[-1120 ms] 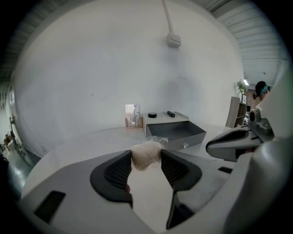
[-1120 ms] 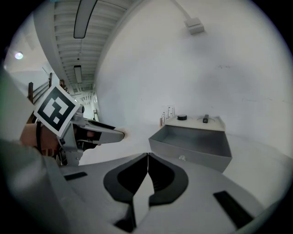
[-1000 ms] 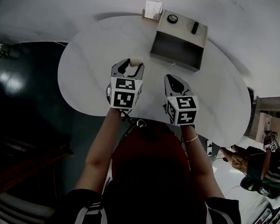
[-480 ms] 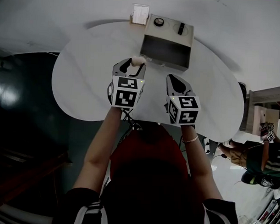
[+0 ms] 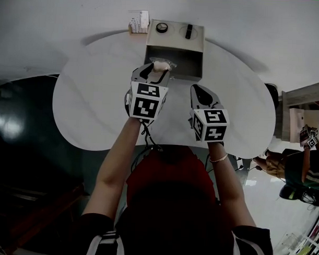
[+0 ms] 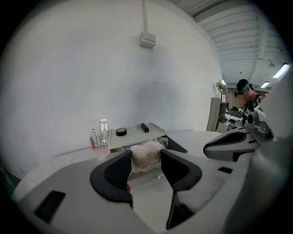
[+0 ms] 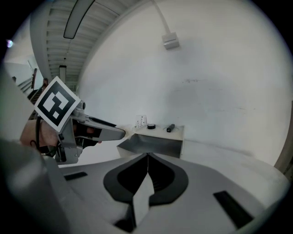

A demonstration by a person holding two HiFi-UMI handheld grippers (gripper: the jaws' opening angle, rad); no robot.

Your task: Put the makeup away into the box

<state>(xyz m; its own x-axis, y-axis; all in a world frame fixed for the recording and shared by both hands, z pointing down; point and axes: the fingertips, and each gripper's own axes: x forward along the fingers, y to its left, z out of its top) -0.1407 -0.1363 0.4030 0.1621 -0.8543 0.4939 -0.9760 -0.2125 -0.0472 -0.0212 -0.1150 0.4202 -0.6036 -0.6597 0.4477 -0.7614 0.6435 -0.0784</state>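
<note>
- Two tools are in our hands over the white counter (image 5: 92,96): the left hand-held gripper (image 5: 151,72) and the right hand-held gripper (image 5: 198,89), side by side and both pointing towards the far edge.
- We hold a makeup puff (image 5: 160,66) in the left hand-held gripper (image 6: 145,161). Its jaws stand fairly wide apart, and their dark pads press on the puff from both sides.
- The makeup puff (image 6: 145,155) is pale beige and soft-looking, wrapped in crinkled clear plastic. It sits above the counter, right at the near left corner of the box (image 5: 174,37).
- The right hand-held gripper (image 7: 147,157) has its jaws closed tip to tip, and we see nothing between them.
- The box (image 7: 158,145) stands at the far side of the counter, with its dark open front facing us.
- On the box's flat top lie a round pot (image 5: 162,27) on the left and a black stick (image 5: 188,31) on the right.
- Just left of the box (image 6: 132,137) stands a small rack (image 6: 98,136) of slim pale items. We cannot make out what they are.
- Off to the right, beyond the counter, we see another person (image 6: 246,93).
</note>
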